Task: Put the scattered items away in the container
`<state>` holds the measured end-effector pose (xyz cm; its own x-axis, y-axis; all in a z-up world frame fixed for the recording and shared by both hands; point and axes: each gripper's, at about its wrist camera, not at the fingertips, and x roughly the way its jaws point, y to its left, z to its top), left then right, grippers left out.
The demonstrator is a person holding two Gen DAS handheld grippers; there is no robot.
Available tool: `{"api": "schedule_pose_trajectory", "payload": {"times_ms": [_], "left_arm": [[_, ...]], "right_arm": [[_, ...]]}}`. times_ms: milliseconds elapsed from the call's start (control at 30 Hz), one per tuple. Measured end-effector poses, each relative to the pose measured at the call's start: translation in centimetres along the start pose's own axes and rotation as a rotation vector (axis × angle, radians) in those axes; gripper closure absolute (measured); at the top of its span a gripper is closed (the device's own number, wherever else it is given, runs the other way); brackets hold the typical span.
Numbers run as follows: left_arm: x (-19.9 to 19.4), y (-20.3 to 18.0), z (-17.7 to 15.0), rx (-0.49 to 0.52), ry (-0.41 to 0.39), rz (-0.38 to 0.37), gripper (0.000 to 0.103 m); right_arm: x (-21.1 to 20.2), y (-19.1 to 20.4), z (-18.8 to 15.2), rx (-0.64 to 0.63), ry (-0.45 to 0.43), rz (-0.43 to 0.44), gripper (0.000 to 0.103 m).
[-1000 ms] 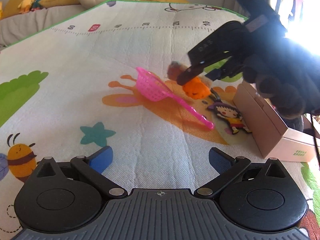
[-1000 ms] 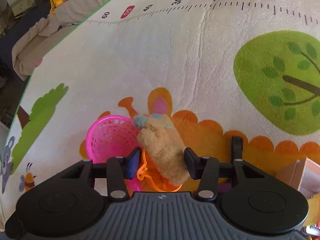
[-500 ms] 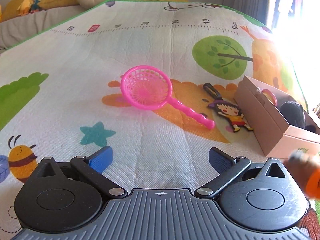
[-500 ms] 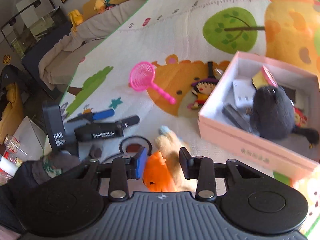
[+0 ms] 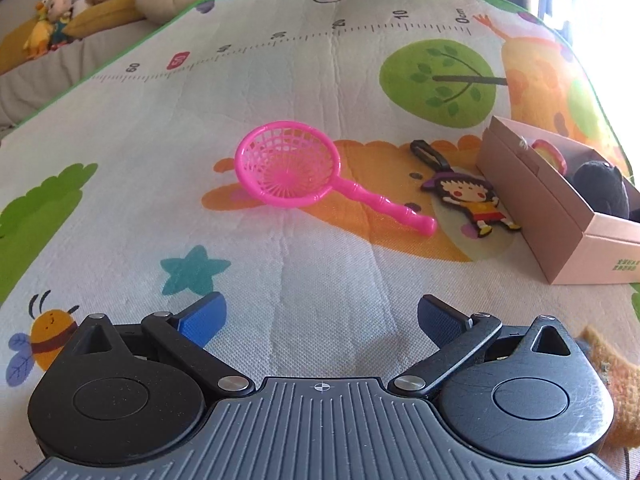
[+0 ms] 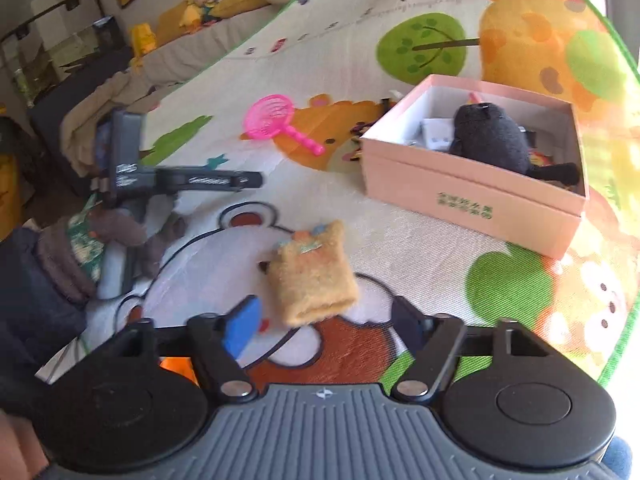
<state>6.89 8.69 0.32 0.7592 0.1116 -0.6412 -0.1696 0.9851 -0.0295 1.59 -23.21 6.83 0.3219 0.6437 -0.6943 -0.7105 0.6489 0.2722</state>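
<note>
A tan and orange plush toy (image 6: 310,276) lies blurred just ahead of my right gripper (image 6: 324,316). That gripper's jaws are opening, and the pads are off the toy. The toy's orange edge (image 5: 612,376) shows at the lower right in the left wrist view. The pink box (image 6: 472,196) stands beyond it and holds a black plush (image 6: 488,140) and small items. A pink toy net (image 5: 288,172) and a cartoon girl tag (image 5: 472,200) lie on the play mat left of the box (image 5: 532,200). My left gripper (image 5: 320,314) is open over bare mat with nothing between its fingers.
A gloved hand (image 6: 112,236) holds the left gripper (image 6: 248,180) at the left of the right wrist view. Plush toys and cushions (image 5: 60,20) line the mat's far edge. Bright window light falls on the right side.
The right gripper carried the plush toy from beside the net to the mat in front of the box, then opened off it. The net now rests mouth up. The left gripper stayed put.
</note>
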Motion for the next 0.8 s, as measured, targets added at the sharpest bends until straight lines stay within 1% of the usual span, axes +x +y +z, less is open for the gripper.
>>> {"api": "schedule_pose_trajectory", "payload": {"times_ms": [67, 167, 267, 367, 433, 467, 500, 533, 567, 600, 700, 800], "left_arm": [[0.0, -0.4, 0.0, 0.016, 0.012, 0.012, 0.000], [-0.7, -0.8, -0.1, 0.008, 0.041, -0.004, 0.000], [-2.4, -1.9, -0.5, 0.025, 0.063, -0.029, 0.000], [-4.8, -3.2, -1.3, 0.061, 0.048, -0.056, 0.000], [-6.4, -4.1, -1.7, 0.077, 0.029, -0.097, 0.000], [-7.0, -4.4, -2.0, 0.084, 0.019, -0.116, 0.000], [-7.6, -4.8, -2.2, 0.093, 0.010, -0.135, 0.000], [-8.0, -5.2, -2.4, 0.103, 0.004, -0.151, 0.000], [-8.2, -5.6, -2.5, 0.113, 0.001, -0.165, 0.000], [-8.4, -6.1, -2.6, 0.127, -0.001, -0.176, 0.000], [-8.3, -7.6, -2.8, 0.161, 0.007, -0.199, 0.000], [-8.3, -9.3, -3.1, 0.197, 0.017, -0.263, 0.000]], "right_arm": [[-0.3, 1.1, -0.9, -0.027, 0.037, 0.088, 0.014], [0.2, 2.8, -1.9, -0.071, 0.076, 0.132, 0.014], [1.7, 4.1, -2.6, -0.113, 0.105, 0.105, 0.014], [3.5, 5.0, -3.2, -0.162, 0.121, 0.042, 0.015], [4.1, 5.6, -3.8, -0.205, 0.117, 0.002, 0.018], [4.0, 5.8, -4.1, -0.224, 0.099, -0.011, 0.029], [3.8, 6.0, -4.2, -0.232, 0.090, -0.016, 0.045], [3.6, 5.9, -4.2, -0.225, 0.085, -0.013, 0.052], [3.3, 5.6, -4.2, -0.209, 0.083, -0.012, 0.063], [3.1, 5.3, -4.1, -0.194, 0.081, -0.021, 0.069], [2.4, 4.0, -4.3, -0.176, 0.069, -0.102, 0.069], [1.5, 1.9, -4.5, -0.154, 0.052, -0.221, 0.069]]}}
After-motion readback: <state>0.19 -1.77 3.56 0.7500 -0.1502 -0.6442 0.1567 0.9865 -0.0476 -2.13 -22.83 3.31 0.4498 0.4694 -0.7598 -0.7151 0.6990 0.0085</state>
